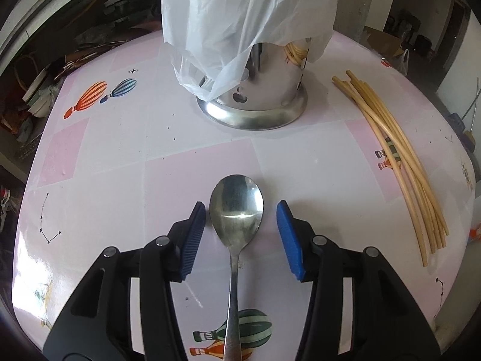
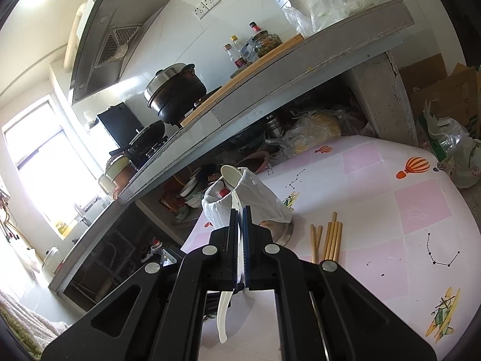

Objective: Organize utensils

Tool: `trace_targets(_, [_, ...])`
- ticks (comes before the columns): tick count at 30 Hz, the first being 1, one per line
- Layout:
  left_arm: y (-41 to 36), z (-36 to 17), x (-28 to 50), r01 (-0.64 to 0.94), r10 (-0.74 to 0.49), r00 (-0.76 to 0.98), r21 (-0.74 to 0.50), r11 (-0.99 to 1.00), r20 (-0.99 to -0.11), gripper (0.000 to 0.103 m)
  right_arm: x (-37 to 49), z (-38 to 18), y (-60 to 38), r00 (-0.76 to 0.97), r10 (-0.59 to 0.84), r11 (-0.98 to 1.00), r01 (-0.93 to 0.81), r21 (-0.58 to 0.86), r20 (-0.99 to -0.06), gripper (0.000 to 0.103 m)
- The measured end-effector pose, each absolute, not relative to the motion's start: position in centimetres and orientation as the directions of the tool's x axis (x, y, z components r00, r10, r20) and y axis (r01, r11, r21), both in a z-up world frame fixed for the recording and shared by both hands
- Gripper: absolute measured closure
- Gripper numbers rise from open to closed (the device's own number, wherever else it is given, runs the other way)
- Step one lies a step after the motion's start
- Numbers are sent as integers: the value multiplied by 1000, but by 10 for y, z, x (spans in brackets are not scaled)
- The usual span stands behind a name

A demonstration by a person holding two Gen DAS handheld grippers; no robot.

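Note:
A metal spoon [image 1: 236, 210] lies on the pink balloon-print table [image 1: 120, 156], bowl pointing away. My left gripper [image 1: 240, 207] is open, its blue pads either side of the spoon's bowl, not touching it. Beyond stands a steel utensil holder [image 1: 255, 102] draped with a white plastic bag [image 1: 240, 15]. Several bamboo chopsticks [image 1: 399, 162] lie at the right. My right gripper [image 2: 240, 210] is shut on a white plastic spoon [image 2: 231, 177], held tilted above the table near the bag-covered holder [image 2: 255, 201]; the chopsticks [image 2: 329, 240] lie beside it.
A kitchen counter [image 2: 270, 90] with pots and bottles runs behind the table, with cluttered shelves [image 2: 300, 132] beneath it. A cardboard box [image 2: 445, 90] and bags stand past the table's far right edge.

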State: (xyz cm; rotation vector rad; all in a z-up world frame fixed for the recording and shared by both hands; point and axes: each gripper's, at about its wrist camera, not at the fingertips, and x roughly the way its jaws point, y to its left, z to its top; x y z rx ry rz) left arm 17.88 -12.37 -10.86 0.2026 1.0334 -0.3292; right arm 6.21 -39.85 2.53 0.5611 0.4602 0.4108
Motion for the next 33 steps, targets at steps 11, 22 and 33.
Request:
trace_targets(11, [-121,-107,167,342,-193,510,-8,940,-838,69,58,28,-397,823,482,777,-242,581,-300,100])
trace_targets(22, [-96,-58,139,369,-308,606,-83,926,-734,69,65,33,-387,813,494,779,-257,572,-308,100])
trace_targets(33, [-74,-9,93,417,-392,729,-90,904,-561,69,74,39,-367,788,522,784,-292,548,-327,100])
